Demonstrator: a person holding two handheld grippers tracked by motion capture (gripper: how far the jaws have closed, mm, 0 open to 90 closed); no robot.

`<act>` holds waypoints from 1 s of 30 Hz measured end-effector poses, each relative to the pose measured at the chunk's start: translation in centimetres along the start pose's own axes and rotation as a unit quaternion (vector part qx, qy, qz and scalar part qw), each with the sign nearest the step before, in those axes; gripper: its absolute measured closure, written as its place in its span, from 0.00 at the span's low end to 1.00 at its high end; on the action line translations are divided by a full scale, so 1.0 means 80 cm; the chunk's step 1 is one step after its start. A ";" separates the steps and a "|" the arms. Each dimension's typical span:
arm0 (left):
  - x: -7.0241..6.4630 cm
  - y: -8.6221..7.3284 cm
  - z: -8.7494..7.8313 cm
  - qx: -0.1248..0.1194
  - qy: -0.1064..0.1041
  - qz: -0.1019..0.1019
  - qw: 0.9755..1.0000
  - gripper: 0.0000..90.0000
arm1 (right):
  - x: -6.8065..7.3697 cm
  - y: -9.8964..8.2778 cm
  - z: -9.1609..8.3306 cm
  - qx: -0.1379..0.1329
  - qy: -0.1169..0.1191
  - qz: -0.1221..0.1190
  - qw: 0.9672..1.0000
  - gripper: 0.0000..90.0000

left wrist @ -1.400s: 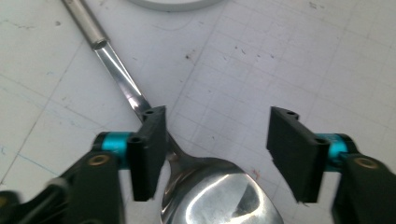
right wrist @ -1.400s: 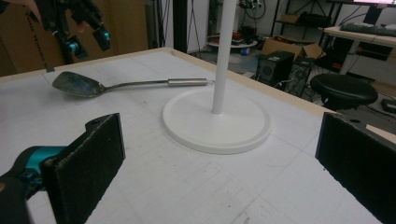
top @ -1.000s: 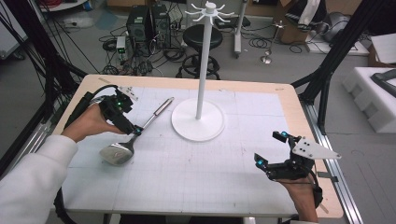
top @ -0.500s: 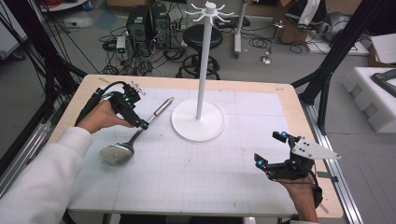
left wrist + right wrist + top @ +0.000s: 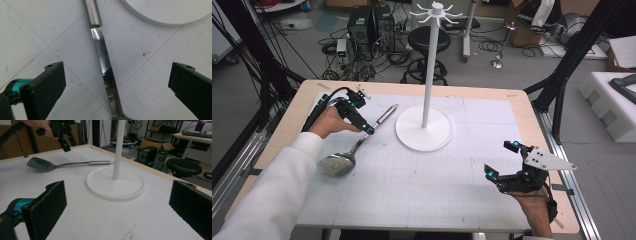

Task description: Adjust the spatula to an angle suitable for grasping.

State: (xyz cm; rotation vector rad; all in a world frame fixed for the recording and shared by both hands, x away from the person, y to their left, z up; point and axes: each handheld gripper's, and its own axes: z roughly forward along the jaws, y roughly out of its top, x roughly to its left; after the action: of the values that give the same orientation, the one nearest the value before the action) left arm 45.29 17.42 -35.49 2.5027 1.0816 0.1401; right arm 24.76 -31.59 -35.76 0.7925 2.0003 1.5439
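A metal spatula lies flat on the white gridded table top at the left, its head toward the front and its handle toward a white hook stand. My left gripper hovers open over the shaft. In the left gripper view the shaft runs up between the two spread jaws of the left gripper, touching neither. Empty and open, my right gripper is at the front right. From the right gripper I look at the stand's round base and the spatula.
The stand's round base sits at the table's back centre, close to the spatula's handle end. Beyond the far edge are a black stool, computer cases and floor cables. White foam blocks lie off to the right.
My left gripper has moved from near the spatula's head up along the shaft toward the handle. Neither the spatula nor the right gripper has moved.
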 end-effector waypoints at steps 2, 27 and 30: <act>0.002 0.002 0.006 0.005 -0.005 -0.001 1.000 0.04 | 0.000 0.000 0.000 0.000 0.001 0.000 1.000 0.00; 0.013 0.007 0.049 0.077 -0.017 -0.031 0.996 0.36 | -0.003 -0.002 -0.002 -0.001 -0.001 0.003 1.000 0.00; 0.014 0.006 0.052 0.085 -0.014 -0.035 0.996 0.40 | -0.003 -0.002 -0.002 -0.001 -0.002 0.004 1.000 0.00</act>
State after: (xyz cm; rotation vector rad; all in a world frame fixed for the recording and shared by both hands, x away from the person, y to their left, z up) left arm 47.44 16.59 -39.17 2.6026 1.2156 -0.0077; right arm 24.80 -31.85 -35.87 0.8028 1.9952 1.5484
